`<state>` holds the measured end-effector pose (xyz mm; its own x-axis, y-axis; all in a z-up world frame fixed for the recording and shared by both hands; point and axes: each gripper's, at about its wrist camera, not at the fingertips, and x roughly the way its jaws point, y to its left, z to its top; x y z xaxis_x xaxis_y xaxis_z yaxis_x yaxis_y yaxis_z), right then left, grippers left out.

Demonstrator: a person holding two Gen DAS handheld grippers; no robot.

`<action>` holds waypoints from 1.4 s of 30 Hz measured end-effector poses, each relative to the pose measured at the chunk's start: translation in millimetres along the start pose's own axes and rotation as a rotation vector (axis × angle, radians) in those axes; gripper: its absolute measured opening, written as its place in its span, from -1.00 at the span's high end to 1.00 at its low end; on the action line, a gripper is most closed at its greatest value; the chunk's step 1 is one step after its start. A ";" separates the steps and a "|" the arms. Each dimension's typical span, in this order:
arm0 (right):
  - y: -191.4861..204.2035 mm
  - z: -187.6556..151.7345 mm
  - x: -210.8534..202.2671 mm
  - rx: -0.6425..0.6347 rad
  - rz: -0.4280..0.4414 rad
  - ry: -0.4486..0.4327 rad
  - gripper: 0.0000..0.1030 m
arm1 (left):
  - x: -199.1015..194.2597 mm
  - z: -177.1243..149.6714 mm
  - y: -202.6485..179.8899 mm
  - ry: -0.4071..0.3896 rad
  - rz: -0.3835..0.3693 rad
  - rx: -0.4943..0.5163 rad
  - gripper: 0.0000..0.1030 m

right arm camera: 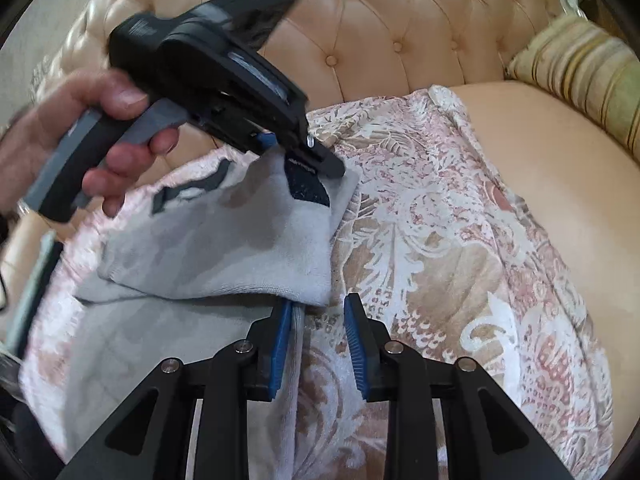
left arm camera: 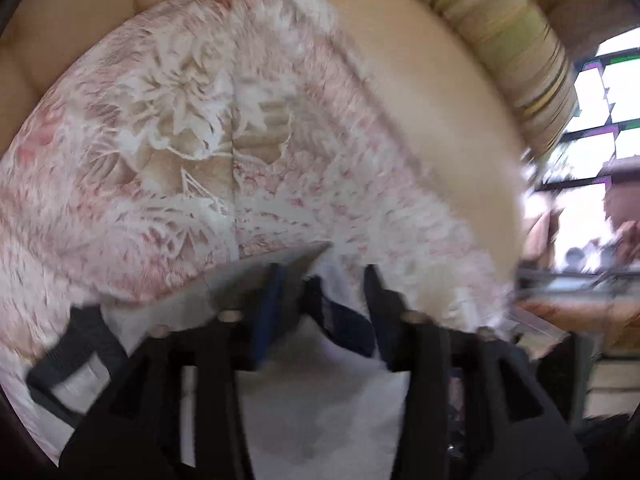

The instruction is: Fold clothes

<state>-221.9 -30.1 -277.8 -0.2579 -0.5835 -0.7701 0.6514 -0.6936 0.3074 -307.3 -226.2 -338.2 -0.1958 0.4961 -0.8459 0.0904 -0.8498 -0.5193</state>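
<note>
A light grey garment (right arm camera: 224, 240) lies partly folded on a pink and beige patterned throw (right arm camera: 440, 220). My right gripper (right arm camera: 318, 336) hovers at the garment's near right corner. Its blue pads stand apart, with only the cloth's edge beside the left pad (right arm camera: 282, 340). A hand (right arm camera: 80, 128) holds my left gripper (right arm camera: 324, 164), whose tips sit at the garment's far corner by a dark blue patch (right arm camera: 306, 184). In the blurred left wrist view the left gripper (left arm camera: 324, 284) has its fingers apart, with grey cloth (left arm camera: 320, 400) and a navy strip loose between them.
The throw (left arm camera: 180, 120) covers a cream leather sofa seat (right arm camera: 560, 152) with a tufted backrest (right arm camera: 380, 20). A striped green and gold cushion (right arm camera: 580, 68) leans at the right end. Bright windows (left arm camera: 592, 100) show beyond the sofa's edge.
</note>
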 end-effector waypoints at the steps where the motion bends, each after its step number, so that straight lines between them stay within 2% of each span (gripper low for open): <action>1: -1.7 0.5 -8.3 0.003 0.015 -0.017 0.44 | -17.9 -5.6 4.3 -0.059 -0.017 -0.021 0.06; 5: -17.9 4.4 -36.1 0.069 0.101 -0.120 0.44 | -111.1 -61.5 51.9 -0.353 -0.093 -0.199 0.05; 6: -24.4 6.6 -37.9 0.105 0.120 -0.144 0.43 | -133.7 -89.3 68.5 -0.431 -0.110 -0.250 0.04; 8: -37.0 11.7 -30.1 0.197 0.165 -0.134 0.34 | -173.4 -146.7 102.8 -0.574 -0.140 -0.358 0.03; 9: -39.8 13.8 -26.2 0.228 0.177 -0.128 0.28 | -182.1 -178.9 122.3 -0.616 -0.145 -0.427 0.03; 11: -41.8 19.6 -18.2 0.272 0.188 -0.124 0.03 | -186.0 -230.7 153.5 -0.668 -0.167 -0.552 0.03; 13: -38.8 23.6 -12.3 0.310 0.206 -0.118 0.01 | -171.4 -267.4 175.3 -0.680 -0.214 -0.648 0.03; 16: -31.8 22.9 -13.9 0.339 0.227 -0.136 -0.01 | -146.7 -287.7 186.7 -0.660 -0.295 -0.699 0.03; 17: -29.9 22.4 -16.2 0.339 0.226 -0.147 -0.05 | -141.4 -284.7 187.3 -0.646 -0.313 -0.704 0.03; 20: -31.3 21.2 -17.7 0.348 0.205 -0.167 -0.14 | -128.6 -268.3 185.8 -0.590 -0.307 -0.718 0.03; 23: -42.2 20.2 -13.0 0.383 0.191 -0.157 -0.16 | -118.7 -257.7 185.1 -0.532 -0.240 -0.772 0.03; 27: -53.4 20.3 -10.0 0.418 0.196 -0.152 -0.16 | -106.7 -250.5 180.5 -0.507 -0.241 -0.774 0.03; 29: -57.1 20.8 -11.2 0.425 0.193 -0.160 -0.17 | -101.8 -241.9 177.1 -0.500 -0.216 -0.774 0.05; 31: -61.1 20.3 -11.7 0.440 0.195 -0.165 -0.21 | -101.3 -238.6 176.6 -0.498 -0.182 -0.770 0.57; 33: -64.9 19.4 -12.0 0.456 0.194 -0.170 -0.25 | -100.1 -235.3 174.0 -0.500 -0.139 -0.739 0.71; 36: -71.7 16.7 -15.0 0.485 0.186 -0.186 -0.26 | -121.6 -242.0 148.9 -0.571 -0.022 -0.635 0.73; 40: -78.4 14.5 -16.6 0.520 0.199 -0.200 -0.26 | -142.7 -257.8 122.2 -0.647 0.152 -0.561 0.73; 42: -79.8 14.5 -14.8 0.537 0.221 -0.203 -0.26 | -137.2 -261.7 126.3 -0.631 0.174 -0.568 0.73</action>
<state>-280.4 27.8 -282.8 -0.3230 -0.7700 -0.5502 0.2681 -0.6320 0.7271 -13.5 -354.9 -319.5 -0.6237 0.0327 -0.7810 0.6105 -0.6036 -0.5128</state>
